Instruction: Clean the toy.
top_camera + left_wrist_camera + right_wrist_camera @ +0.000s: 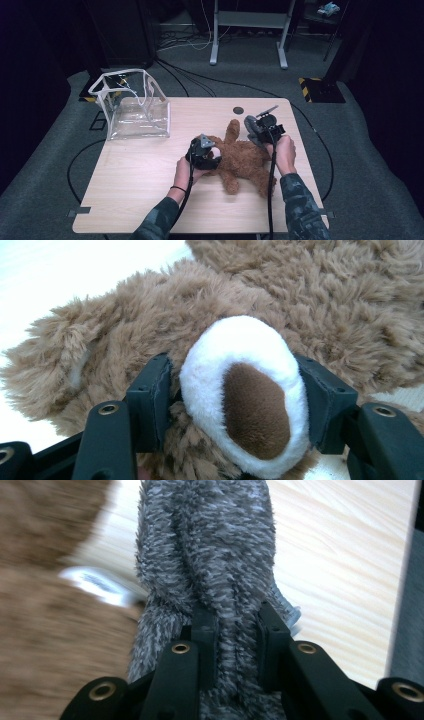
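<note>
Two grips: left gripper (240,405) pinches teddy bear's muzzle (245,390); right gripper (235,635) clamps, seemingly, grey plush (210,545).

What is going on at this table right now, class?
A person at a wooden table works two hand-held grippers on soft toys. The left gripper is closed around the white-and-brown snout of a brown teddy bear lying on the table. The right gripper pinches a grey fuzzy plush piece beside the bear. A clear plastic bag stands open at the table's far left corner.
</note>
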`<state>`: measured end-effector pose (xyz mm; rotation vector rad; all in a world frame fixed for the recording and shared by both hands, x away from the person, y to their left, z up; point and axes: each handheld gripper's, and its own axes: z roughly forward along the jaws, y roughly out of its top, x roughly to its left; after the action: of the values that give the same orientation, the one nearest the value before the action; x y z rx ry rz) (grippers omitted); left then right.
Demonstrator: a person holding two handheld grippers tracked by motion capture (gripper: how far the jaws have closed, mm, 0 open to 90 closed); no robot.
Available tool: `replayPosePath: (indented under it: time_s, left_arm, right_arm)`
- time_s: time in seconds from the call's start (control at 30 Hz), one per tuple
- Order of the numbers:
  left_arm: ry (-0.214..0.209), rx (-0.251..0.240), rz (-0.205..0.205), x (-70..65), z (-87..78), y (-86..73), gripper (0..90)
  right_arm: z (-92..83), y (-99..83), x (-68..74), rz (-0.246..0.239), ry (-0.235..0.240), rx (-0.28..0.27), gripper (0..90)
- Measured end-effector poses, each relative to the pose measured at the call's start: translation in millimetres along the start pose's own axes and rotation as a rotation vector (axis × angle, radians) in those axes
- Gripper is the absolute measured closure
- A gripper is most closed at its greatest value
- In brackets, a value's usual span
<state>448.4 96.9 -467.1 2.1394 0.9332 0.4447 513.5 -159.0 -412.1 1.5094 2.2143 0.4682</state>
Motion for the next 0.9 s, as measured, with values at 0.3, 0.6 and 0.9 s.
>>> replayPosePath:
  time_s: [0.3, 0.6, 0.9]
  left_arm:
    - [0.002, 0.006, -0.001, -0.1, -0.2, 0.2, 38.2]
    - [-0.005, 0.000, -0.012, 0.4, 0.3, 0.2, 38.2]
    - [-0.009, -0.006, -0.016, 0.6, 0.3, -0.4, 38.2]
  right_arm:
    - [-25.8, -0.7, 1.2, 0.065, 0.137, -0.148, 75.1]
    - [-12.1, 9.1, 37.5, -0.027, 0.242, -0.105, 75.1]
    - [-2.2, -8.0, -7.9, 0.053, 0.114, -0.064, 75.2]
